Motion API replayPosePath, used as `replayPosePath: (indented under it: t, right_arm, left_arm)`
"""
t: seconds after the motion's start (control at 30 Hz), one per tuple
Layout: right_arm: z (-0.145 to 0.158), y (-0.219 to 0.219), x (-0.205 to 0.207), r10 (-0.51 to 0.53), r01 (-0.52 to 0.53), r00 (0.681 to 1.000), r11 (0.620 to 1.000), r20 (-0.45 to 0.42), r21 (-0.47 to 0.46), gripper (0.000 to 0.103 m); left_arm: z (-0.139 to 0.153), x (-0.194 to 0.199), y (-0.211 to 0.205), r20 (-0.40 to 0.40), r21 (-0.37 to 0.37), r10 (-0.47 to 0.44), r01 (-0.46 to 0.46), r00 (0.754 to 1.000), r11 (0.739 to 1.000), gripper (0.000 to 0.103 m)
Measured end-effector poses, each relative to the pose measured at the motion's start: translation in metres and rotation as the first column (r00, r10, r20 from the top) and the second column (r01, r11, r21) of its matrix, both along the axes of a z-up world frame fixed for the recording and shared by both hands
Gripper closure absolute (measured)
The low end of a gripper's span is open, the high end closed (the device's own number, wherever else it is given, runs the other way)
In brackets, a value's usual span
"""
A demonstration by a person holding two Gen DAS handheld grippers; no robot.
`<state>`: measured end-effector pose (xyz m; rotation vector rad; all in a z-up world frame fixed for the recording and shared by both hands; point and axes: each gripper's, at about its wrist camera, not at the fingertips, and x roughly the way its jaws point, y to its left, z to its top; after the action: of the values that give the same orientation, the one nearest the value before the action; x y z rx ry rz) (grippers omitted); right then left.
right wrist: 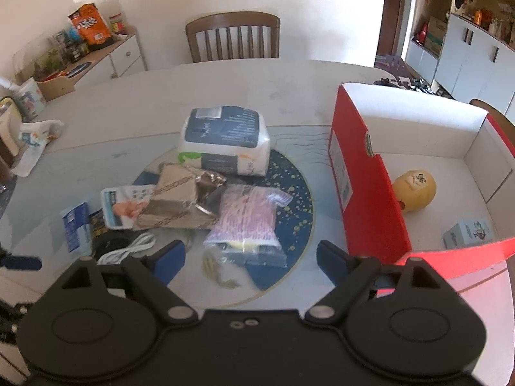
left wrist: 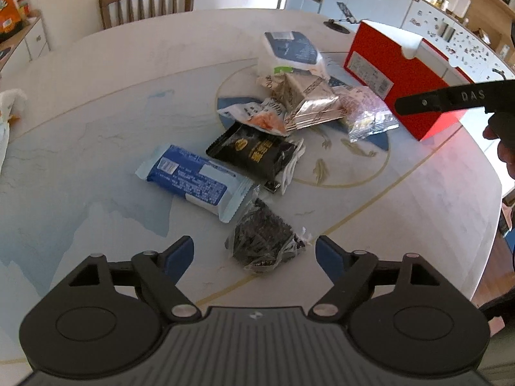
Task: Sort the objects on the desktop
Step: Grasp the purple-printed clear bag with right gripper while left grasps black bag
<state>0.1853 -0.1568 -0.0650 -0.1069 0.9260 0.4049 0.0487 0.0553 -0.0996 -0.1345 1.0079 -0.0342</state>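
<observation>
Snack packets (left wrist: 289, 109) are piling mid-frame on the table (left wrist: 96, 103) beside the red box (right wrist: 363, 173) at right, while the left gripper (left wrist: 254, 254) and right gripper (right wrist: 251, 257) are hovering low, jaws spread, empty.

Two wrist fisheyes above the table (left wrist: 96, 103), sharing the packet pile (right wrist: 206, 193).

The left gripper (left wrist: 254, 251) hovers above the table (left wrist: 80, 122) with its blue-padded jaws spread wide — a clear bag of dark bits (left wrist: 262, 241) lies between them. Beyond it sit a blue wrapper (left wrist: 193, 180) and a black packet (left wrist: 254, 151), then a heap of pouches beside the red box (left wrist: 402, 77) — a chair (left wrist: 146, 0) stands behind.
</observation>
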Motion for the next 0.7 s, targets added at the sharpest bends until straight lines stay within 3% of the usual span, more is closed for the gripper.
replayPosePath:
  t: [0.7]
  right_arm:
    - [-0.043,0.036,0.069,-0.08,0.076,0.994,0.995,-0.068,-0.057,0.016]
  left_arm:
    - [-0.016,0.006,-0.013,0.021,0.065,-0.057,0.056,0.998,0.996,0.02]
